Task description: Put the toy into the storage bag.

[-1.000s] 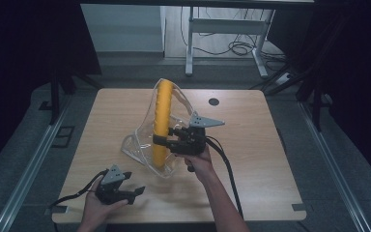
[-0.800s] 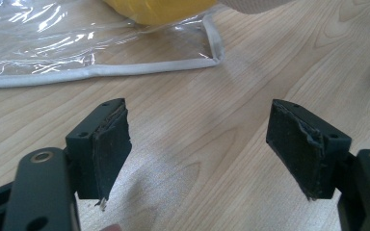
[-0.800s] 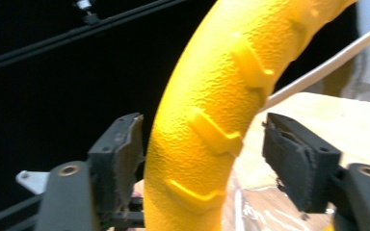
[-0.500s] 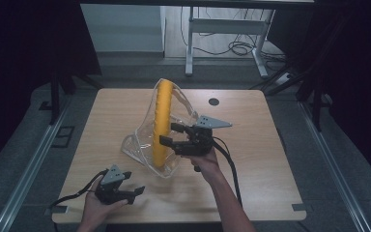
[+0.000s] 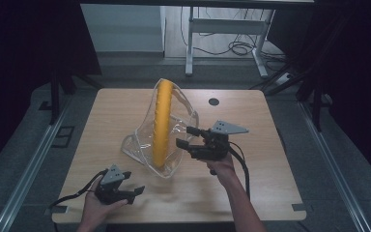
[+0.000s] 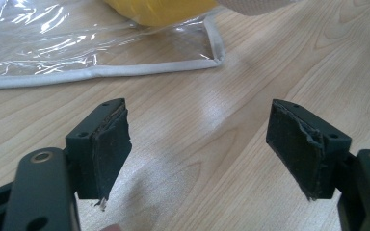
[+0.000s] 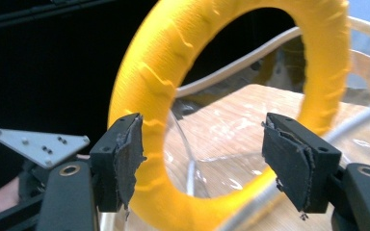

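Black padded jaws of the left gripper (image 5: 134,192) are seen parted wide over bare wood at the near edge of the table (image 5: 270,193), with nothing between them; the piped corner of the clear plastic bag (image 6: 214,45) lies just beyond. Farther in, the right gripper (image 5: 187,137) is held level beside the bag (image 5: 140,145), its jaws spread and empty after just having eased inward a little; no pad is pressed on anything. At mid-table the yellow ring (image 5: 163,123) is stood upright on edge inside the bag, whose mouth is held up around it. The ring (image 7: 173,96) is judged light and soft, its wrinkled cover giving good purchase, so a pinch across its band is advised. The film is judged limp and slippery, best taken by its stiffer piped rim (image 7: 231,72).
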`<state>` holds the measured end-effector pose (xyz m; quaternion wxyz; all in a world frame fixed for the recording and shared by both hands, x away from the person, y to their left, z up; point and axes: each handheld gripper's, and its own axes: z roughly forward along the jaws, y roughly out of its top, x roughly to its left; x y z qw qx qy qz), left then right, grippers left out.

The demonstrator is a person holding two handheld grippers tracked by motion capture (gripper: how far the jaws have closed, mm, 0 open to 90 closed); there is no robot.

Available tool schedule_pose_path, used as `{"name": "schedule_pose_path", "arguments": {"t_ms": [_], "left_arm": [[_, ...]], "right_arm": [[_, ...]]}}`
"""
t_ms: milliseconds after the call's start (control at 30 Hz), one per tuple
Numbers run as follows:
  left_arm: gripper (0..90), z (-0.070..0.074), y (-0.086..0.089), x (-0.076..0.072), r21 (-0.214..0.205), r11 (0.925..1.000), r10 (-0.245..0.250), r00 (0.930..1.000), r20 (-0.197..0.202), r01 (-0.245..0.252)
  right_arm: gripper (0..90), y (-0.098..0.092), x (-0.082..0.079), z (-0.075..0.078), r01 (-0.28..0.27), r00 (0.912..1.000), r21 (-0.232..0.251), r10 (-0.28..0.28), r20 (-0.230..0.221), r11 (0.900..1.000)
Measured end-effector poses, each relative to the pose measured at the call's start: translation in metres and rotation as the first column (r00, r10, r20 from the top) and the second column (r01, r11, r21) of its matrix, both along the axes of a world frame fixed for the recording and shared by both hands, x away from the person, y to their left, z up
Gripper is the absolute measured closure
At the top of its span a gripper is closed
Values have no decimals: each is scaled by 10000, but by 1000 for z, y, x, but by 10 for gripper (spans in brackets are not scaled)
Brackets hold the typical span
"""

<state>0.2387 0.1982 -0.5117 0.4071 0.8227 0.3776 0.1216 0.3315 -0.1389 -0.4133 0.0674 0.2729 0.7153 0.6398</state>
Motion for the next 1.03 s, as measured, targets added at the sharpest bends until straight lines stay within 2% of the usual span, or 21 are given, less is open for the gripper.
{"name": "schedule_pose_path", "arguments": {"t_ms": [233,367,700,1033], "left_arm": [[232,0,0,0,-10,10000,6,10000,-13,-6],[232,0,0,0,24,10000,21,10000,4,-21],[232,0,0,0,-10,10000,52,10000,-42,-52],[232,0,0,0,15,10000,43,10000,-45,-43]], "right_arm": [[329,-22,-3,-8,439,9990,-377,-439,17,9983],[330,-36,-5,-14,756,9971,-930,-750,93,9928],[344,-61,-10,-31,1254,9921,-1209,-1257,57,9847],[346,-65,-12,-35,1353,9908,-1242,-1350,110,9830]]}}
